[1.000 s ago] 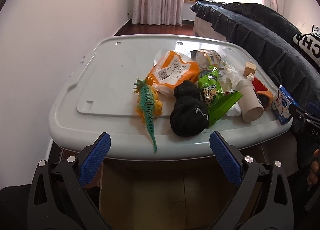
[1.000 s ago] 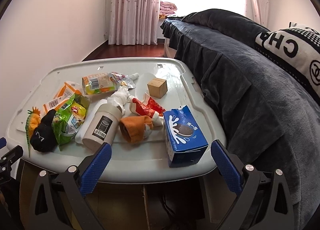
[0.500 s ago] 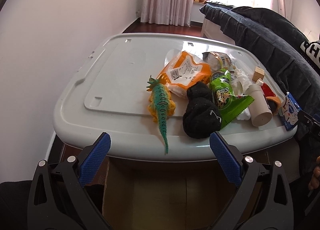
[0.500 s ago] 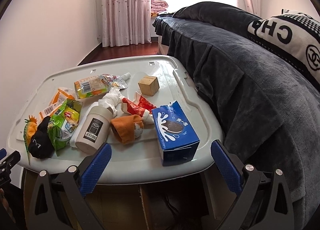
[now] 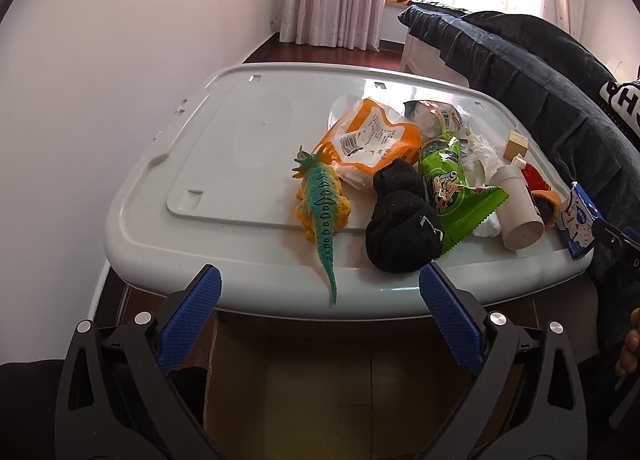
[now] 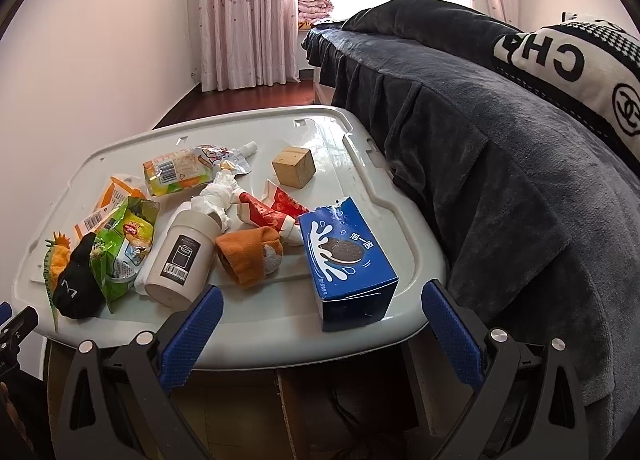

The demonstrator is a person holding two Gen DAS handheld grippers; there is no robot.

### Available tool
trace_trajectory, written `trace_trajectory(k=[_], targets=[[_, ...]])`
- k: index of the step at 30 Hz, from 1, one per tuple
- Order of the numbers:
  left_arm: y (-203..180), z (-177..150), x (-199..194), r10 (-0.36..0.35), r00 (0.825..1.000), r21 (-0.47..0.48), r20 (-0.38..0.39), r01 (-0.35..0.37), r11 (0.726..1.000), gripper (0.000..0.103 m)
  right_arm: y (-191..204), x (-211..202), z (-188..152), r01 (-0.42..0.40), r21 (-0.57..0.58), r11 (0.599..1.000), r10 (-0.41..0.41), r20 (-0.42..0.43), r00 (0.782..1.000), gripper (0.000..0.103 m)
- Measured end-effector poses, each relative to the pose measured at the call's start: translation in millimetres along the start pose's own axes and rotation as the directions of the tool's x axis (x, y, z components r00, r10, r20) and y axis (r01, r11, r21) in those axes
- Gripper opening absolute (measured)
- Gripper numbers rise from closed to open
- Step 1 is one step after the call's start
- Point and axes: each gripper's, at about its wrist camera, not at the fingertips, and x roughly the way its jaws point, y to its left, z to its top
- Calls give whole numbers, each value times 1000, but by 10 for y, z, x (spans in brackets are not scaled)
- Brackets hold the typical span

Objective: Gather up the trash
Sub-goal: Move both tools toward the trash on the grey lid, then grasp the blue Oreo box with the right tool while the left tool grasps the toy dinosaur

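Trash like the blue cardboard cookie box [image 6: 348, 260] lies on the grey plastic lid [image 6: 360, 163], straight ahead of the right gripper [image 6: 322, 326]. Both grippers' jaws are wide apart, holding nothing.

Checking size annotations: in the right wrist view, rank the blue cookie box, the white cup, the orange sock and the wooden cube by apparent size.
1. blue cookie box, though it is nearest the camera
2. white cup
3. orange sock
4. wooden cube, though it is farthest away
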Motion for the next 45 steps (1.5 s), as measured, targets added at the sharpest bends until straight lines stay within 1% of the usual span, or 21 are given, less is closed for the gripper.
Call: trace_trajectory(k=[17,21,23,26,29,30,32,34,35,36,37,39,41,45], targets=[[-10,-22,24,6,1000,4,-5,-6,1000,97,-9,5,1,3,-8,1000,-3,-5,1000,98],[17,-25,34,10,1000,-5,-14,-10,1000,96,-60,43,66,-2,-42,999,1,-16,1000,98],[41,-26,41,10,1000,-12,-22,-10,1000,96,-130,115,119,-37,-55,998,34,-51,998,98],[59,-17,41,11,1000,-21,-28,-12,1000,97,-224,293,168,-61,-56,997,55,-115,992,98],[64,-5,39,3,999,-24,-33,-4,1000,97,-199,573,255,-119,-51,992,107,-202,973,98],[67,-2,38,-1,999,-25,-35,0,1000,97,-177,630,267,-116,-60,991,101,-212,972,98],[80,3,39,-6,999,-31,-43,5,999,97,-106,788,298,-81,-101,992,56,-228,972,93],[87,4,42,-9,999,-36,-52,7,999,97,-70,940,288,-46,-135,990,9,-260,965,80],[95,4,49,-13,998,-40,-60,10,999,97,-78,991,277,-37,-137,990,-2,-277,961,76],[96,7,53,-16,998,-42,-65,13,999,97,-97,1018,272,-37,-129,991,-1,-289,957,71],[100,6,56,-20,997,-47,-70,17,999,97,-125,1014,268,-45,-108,993,13,-285,958,71],[101,8,66,-30,996,-56,-79,26,998,97,-159,1005,273,-64,-84,994,38,-282,959,68],[93,12,75,-41,996,-59,-83,36,998,96,-180,975,258,-101,-60,993,81,-266,960,47],[49,7,75,-34,996,-40,-80,31,999,97,-143,959,233,-79,-81,994,57,-247,967,47]])
